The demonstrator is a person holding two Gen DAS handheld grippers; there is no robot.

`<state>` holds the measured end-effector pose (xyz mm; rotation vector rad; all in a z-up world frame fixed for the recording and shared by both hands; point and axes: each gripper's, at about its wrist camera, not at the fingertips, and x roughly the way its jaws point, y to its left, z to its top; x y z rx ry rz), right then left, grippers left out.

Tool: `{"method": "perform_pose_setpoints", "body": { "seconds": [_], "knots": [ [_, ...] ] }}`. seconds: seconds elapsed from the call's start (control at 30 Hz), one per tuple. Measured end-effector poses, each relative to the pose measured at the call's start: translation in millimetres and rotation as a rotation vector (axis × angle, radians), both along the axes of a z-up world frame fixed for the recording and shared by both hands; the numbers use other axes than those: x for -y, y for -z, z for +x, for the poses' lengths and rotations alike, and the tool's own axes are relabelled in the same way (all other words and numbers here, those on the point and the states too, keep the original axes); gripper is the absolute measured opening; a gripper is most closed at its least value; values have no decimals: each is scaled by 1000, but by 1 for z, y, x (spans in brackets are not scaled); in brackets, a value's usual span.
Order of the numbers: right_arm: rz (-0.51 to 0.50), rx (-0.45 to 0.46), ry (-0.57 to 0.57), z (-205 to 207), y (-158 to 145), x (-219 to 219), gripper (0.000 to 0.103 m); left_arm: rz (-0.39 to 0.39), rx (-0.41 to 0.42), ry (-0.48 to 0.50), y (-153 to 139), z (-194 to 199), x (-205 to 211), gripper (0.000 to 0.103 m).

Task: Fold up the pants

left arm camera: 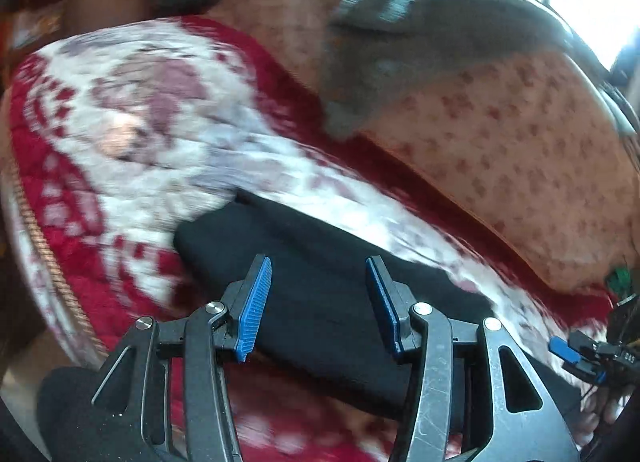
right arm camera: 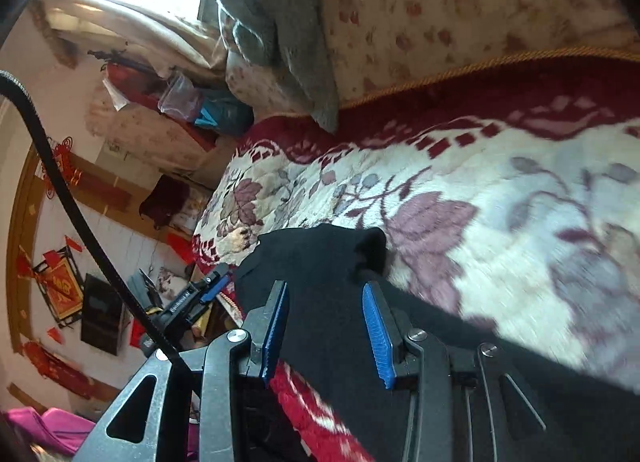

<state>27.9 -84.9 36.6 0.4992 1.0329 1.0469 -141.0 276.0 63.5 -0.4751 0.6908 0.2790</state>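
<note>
1. Left wrist view: left gripper (left arm camera: 318, 304) jaws spread, holding nothing, over the black fabric pants (left arm camera: 320, 282) lying on the red-and-white floral blanket (left arm camera: 140, 110).
2. Right wrist view: right gripper (right arm camera: 326, 328) likewise released above the pants' bunched end (right arm camera: 320, 258). Risk: a shallow pinch grabs one layer and skews the fold.

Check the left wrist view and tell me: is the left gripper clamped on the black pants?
No: the left gripper is open, its blue pads apart above the black fabric pants.

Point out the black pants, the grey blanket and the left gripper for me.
pants (left arm camera: 320, 294), left wrist view, flat folded middle.
grey blanket (right arm camera: 276, 34), right wrist view, hanging middle part.
left gripper (left arm camera: 318, 274), left wrist view, midway between its open fingers.
</note>
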Motion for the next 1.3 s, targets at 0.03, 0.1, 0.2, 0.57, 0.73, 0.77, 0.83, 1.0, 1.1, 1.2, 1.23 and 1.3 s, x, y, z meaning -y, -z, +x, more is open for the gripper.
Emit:
{"method": "perform_pose_setpoints", "body": {
  "seconds": [0.03, 0.1, 0.2, 0.57, 0.73, 0.77, 0.83, 1.0, 1.1, 1.2, 1.23, 1.3],
  "knots": [
    [4, 4, 21, -7, 0, 10, 37, 8, -3, 44, 0, 5, 13, 49],
    [11, 5, 63, -18, 1, 28, 37, 14, -9, 114, 0, 14, 38, 49],
    [26, -13, 129, -34, 9, 59, 42, 5, -36, 245, 6, 29, 77, 49],
    [-34, -36, 392, -96, 28, 185, 43, -16, -111, 615, 14, 58, 213, 49],
    [-56, -56, 496, -121, 30, 231, 44, 26, -121, 756, 14, 66, 264, 49],
    [-57, -60, 508, -125, 30, 237, 44, 41, -117, 783, 13, 68, 275, 49],
    [-66, -68, 534, -134, 32, 250, 44, 63, -118, 815, 12, 70, 291, 53],
    [-72, -100, 592, -145, 40, 268, 44, 99, -125, 869, 13, 77, 321, 61],
    [-75, -124, 632, -151, 43, 278, 46, 132, -119, 891, 12, 81, 332, 61],
    [-75, -136, 643, -154, 46, 281, 48, 153, -110, 899, 10, 84, 340, 61],
    [-77, -139, 645, -153, 46, 281, 48, 160, -107, 900, 10, 85, 342, 61],
    [-72, -143, 653, -152, 48, 281, 48, 173, -98, 903, 9, 85, 346, 61]
  ]
}}
